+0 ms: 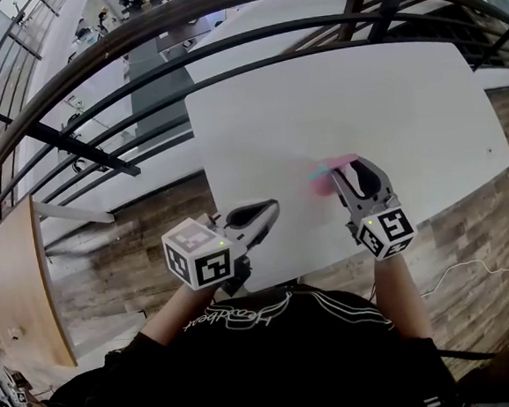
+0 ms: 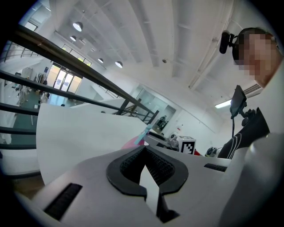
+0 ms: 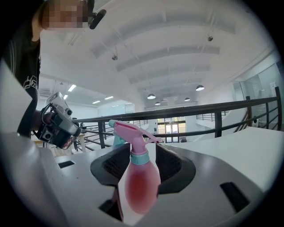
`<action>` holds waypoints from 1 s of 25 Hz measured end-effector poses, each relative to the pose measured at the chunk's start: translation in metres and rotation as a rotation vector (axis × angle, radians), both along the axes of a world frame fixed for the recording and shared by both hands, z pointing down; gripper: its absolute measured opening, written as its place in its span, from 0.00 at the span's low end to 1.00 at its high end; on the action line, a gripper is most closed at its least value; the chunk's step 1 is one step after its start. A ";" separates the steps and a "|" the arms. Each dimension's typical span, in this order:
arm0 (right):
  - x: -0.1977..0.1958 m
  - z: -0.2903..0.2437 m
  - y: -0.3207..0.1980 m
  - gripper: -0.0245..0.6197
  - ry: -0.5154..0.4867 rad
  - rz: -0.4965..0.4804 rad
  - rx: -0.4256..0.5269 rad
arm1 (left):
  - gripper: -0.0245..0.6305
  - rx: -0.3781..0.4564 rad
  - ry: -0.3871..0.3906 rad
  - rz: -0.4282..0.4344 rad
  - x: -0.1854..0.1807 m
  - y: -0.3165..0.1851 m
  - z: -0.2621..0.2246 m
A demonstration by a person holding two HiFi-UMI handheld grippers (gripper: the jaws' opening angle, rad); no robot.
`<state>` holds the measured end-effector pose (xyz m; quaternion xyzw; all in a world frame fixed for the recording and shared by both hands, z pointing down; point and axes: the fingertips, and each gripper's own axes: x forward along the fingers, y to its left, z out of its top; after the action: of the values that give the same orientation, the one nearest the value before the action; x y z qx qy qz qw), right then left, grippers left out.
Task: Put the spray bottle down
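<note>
A pink spray bottle [image 3: 142,181] with a teal collar and pink trigger head lies along the jaws of my right gripper [image 3: 141,148], nozzle pointing away, and the jaws are shut on its body. In the head view the spray bottle [image 1: 323,180] is a blurred pink shape just over the white table [image 1: 334,102], at the tips of the right gripper [image 1: 347,170]. My left gripper [image 1: 273,208] hovers at the table's near edge, shut and holding nothing. In the left gripper view its tips [image 2: 144,150] meet, with the spray bottle [image 2: 135,142] showing beyond them.
A dark curved railing [image 1: 223,41] runs past the table's far and left sides, above a lower floor. A wooden panel [image 1: 18,290] stands at the left. Wood flooring [image 1: 127,262] surrounds the table, and a white cable [image 1: 473,268] lies at the right.
</note>
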<state>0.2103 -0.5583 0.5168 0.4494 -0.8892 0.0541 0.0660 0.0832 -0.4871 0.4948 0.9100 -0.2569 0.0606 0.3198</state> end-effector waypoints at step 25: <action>-0.089 -0.130 0.229 0.25 -0.075 -0.067 -0.099 | 0.04 0.196 0.058 0.100 -0.047 0.163 -0.117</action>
<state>0.1216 -0.3296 0.3869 0.4134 -0.9018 0.1128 0.0565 0.0359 -0.3242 0.3779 0.9500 -0.2063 0.0248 0.2331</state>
